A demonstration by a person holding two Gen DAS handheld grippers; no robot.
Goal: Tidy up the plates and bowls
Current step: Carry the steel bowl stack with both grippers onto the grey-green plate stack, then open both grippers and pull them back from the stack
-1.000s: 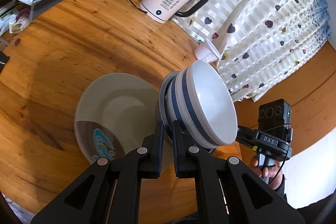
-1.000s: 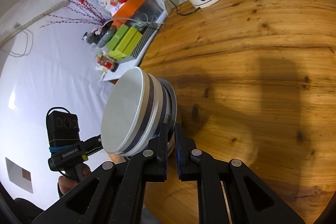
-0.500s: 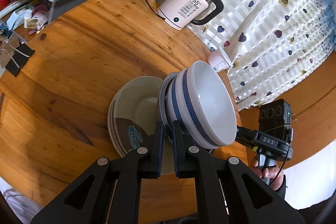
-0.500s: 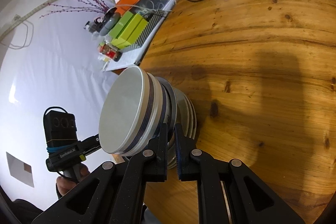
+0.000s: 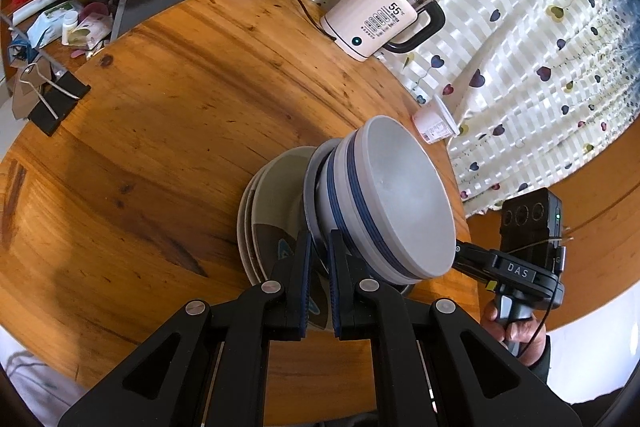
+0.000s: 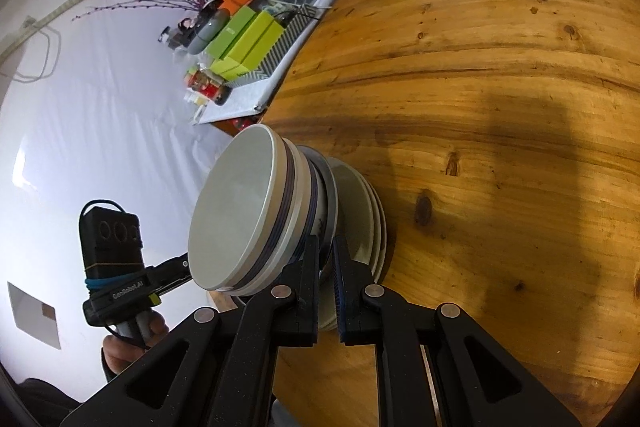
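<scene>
left tool: fingers pressed together on the rim of the lower bowl in the stack, at its near side.
right tool: also pinching that rim, from the opposite side.
bowls: a nested stack, white with dark blue bands, held between the two tools and tilted so the open mouth faces sideways; the exact number of bowls i cannot tell.
plates: a low pile on the counter, just under and behind the bowls; the top plate is pale with a brown part and a blue mark; whether the bowls touch it i cannot tell.
counter: round, of orange-brown wood.
kettle: white with a black handle, at the far edge of the counter, with a cord.
cup: small and white, near the counter edge, beside the curtain.
curtain: pale, with heart prints.
clip: black binder clip at the counter's left edge.
boxes: green ones on a shelf beyond the counter.
hands: a hand grips each tool's handle.
</scene>
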